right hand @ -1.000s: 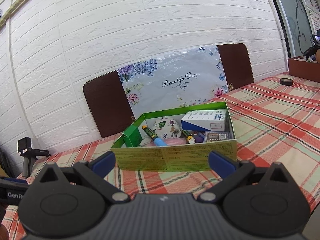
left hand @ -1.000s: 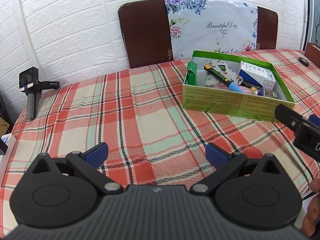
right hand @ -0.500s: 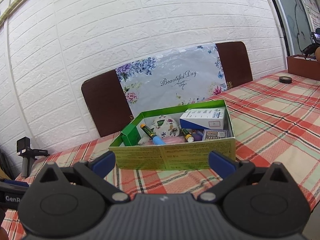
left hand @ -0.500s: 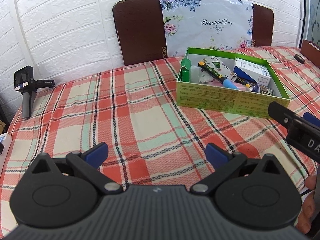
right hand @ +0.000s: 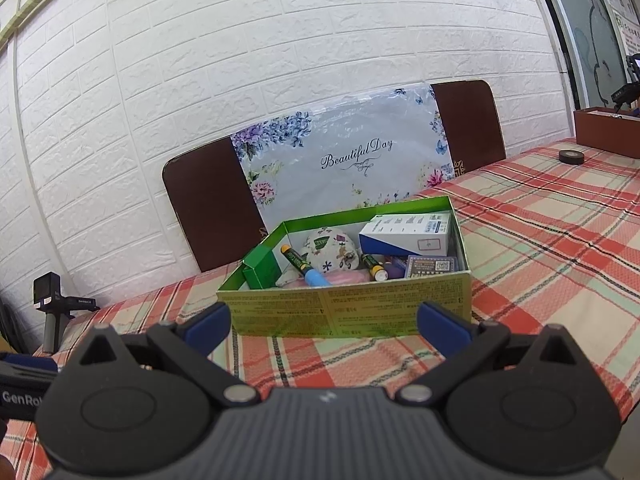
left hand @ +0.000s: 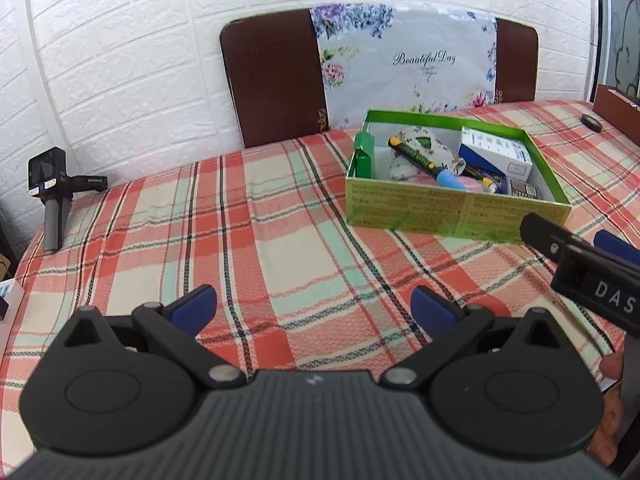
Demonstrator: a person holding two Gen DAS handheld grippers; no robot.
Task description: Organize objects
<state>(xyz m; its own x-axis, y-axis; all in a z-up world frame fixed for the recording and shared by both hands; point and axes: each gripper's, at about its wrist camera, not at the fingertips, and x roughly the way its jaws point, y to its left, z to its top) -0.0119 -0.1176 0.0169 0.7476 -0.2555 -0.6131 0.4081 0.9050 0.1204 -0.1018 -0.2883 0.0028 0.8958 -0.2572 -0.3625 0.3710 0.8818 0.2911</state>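
Both tools, left [left hand: 314, 308] and right [right hand: 324, 322], wide and empty, green box [right hand: 348, 312] ahead, black camera stand [left hand: 52, 196] far left.

Spread wide and holding nothing: left gripper [left hand: 314, 306], with right gripper [right hand: 323, 322] at its 3 o'clock.

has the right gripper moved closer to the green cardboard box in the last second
Yes. The right gripper has moved slightly forward: the green cardboard box now overlaps its fingertips and sits lower against the floral board.
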